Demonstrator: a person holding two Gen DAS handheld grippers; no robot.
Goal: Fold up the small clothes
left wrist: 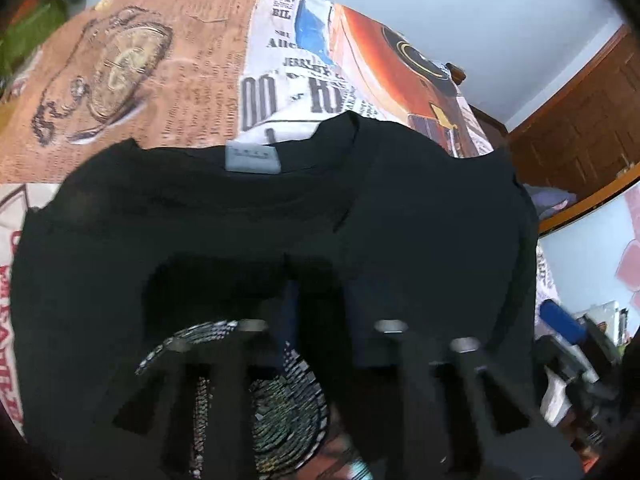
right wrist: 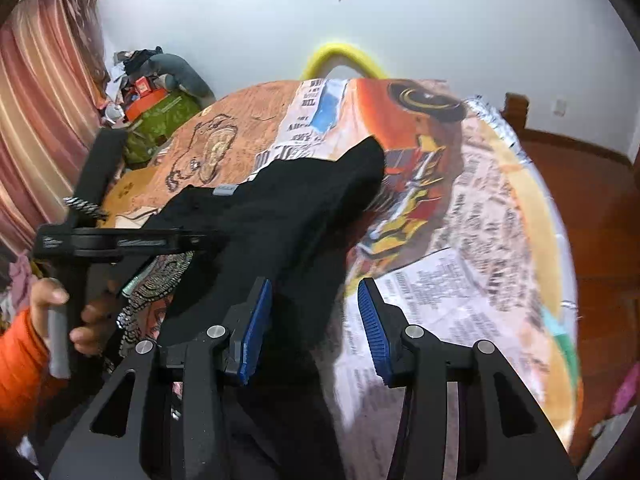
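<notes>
Black garment (left wrist: 280, 208) is lying across the middle of the frame in both views, resting on a printed bedspread (left wrist: 160, 80), its grey neck label (left wrist: 253, 159) showing at centre top. Left gripper (left wrist: 316, 300) is sitting low in the frame, jaws drawn narrow against dark fabric; a firm pinch cannot be confirmed through blur. Right gripper (right wrist: 316, 328) is standing part-open, blue pads (right wrist: 256, 324) clear, with the garment's edge lying between them.
</notes>
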